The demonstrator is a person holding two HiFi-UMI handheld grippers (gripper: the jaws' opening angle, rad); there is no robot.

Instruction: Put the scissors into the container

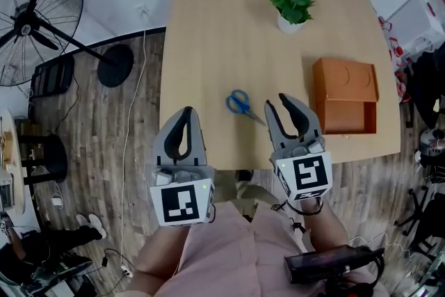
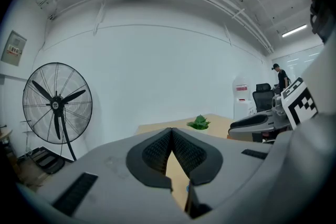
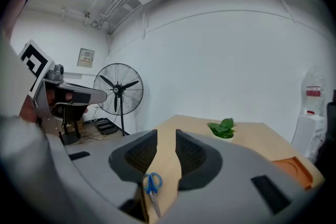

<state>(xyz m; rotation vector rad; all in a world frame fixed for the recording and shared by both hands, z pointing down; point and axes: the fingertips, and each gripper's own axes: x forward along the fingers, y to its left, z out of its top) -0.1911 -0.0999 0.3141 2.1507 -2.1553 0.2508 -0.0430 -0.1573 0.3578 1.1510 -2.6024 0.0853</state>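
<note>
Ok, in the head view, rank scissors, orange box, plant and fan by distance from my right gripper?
1. Scissors, just left of the right gripper.
2. Orange box, to its right.
3. Plant, farther ahead.
4. Fan, far off to the left.

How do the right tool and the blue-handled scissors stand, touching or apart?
Apart. The right gripper view shows the blue-handled scissors lying on the wooden table ahead of the open right tool.

Scissors [image 1: 240, 103] on table [image 1: 208, 45], container [image 1: 345, 95] right, plant [image 1: 292, 8] behind.
</note>
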